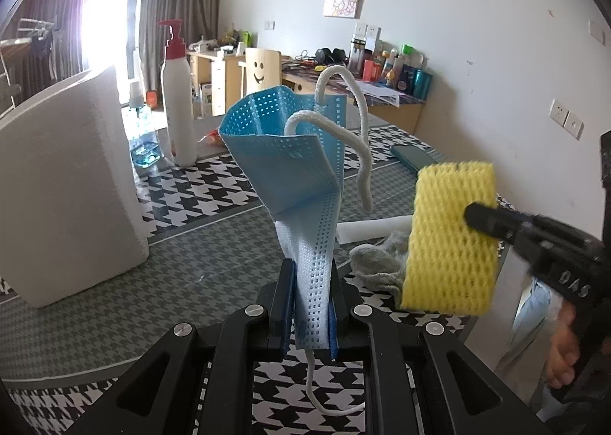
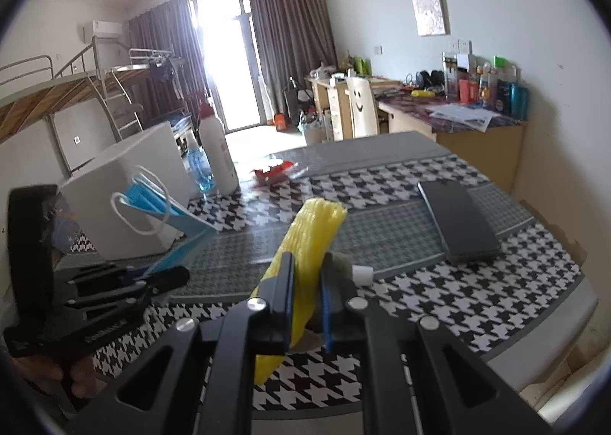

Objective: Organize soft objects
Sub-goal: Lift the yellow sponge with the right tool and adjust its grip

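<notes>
My left gripper [image 1: 311,294] is shut on a blue face mask [image 1: 294,168] with white ear loops and holds it upright above the table. It also shows in the right wrist view [image 2: 152,202]. My right gripper [image 2: 305,282] is shut on a yellow foam net sleeve [image 2: 305,244], seen from the side in the left wrist view [image 1: 450,236]. A grey sock [image 1: 376,267] and a white foam piece [image 1: 374,229] lie on the table below the sleeve.
A white box [image 1: 68,190] stands at the left. A white pump bottle [image 1: 177,99] and a blue spray bottle [image 1: 143,141] stand behind it. A dark phone [image 2: 458,221] lies at the right on the houndstooth tablecloth [image 2: 439,301]. A red wrapper [image 2: 273,171] lies farther back.
</notes>
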Tool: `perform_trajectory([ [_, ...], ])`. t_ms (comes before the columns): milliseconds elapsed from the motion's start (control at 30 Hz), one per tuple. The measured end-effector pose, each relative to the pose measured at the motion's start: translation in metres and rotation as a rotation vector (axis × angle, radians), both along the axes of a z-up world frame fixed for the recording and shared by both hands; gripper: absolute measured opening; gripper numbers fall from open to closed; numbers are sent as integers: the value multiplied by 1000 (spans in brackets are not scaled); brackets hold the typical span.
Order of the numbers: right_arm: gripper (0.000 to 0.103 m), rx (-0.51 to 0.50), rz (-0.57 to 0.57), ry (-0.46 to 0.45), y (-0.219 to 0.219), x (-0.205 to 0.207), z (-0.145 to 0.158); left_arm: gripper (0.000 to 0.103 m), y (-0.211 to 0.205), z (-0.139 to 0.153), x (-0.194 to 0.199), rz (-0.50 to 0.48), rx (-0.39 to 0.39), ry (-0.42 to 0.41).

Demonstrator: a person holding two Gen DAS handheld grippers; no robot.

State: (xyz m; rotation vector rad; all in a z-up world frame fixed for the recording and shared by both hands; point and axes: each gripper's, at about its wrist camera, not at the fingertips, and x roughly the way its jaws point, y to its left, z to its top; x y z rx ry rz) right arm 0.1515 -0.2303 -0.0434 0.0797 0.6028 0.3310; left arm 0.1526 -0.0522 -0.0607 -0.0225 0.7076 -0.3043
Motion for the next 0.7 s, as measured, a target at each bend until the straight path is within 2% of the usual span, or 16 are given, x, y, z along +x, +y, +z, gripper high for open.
perform_trajectory([
  [133,21,-38,-7,26,6,6,-12,15,2,0,1,6,-2,4],
  [167,26,-53,-12,29,7,5,-14,15,3,-1,1,7,-2,4],
  [233,45,-79,-19,27,8,5,-17,15,3,0,3,10,-3,5],
  [433,46,-95,-16,15,13,8,-19,15,6,-3,5,10,-7,15],
  [600,46,-158,15,-50,28,6,-10,15,9,-3,6,14,-12,14],
  [700,56,-177,-3,-60,31,9,-8,15,10,-3,6,14,-10,17],
])
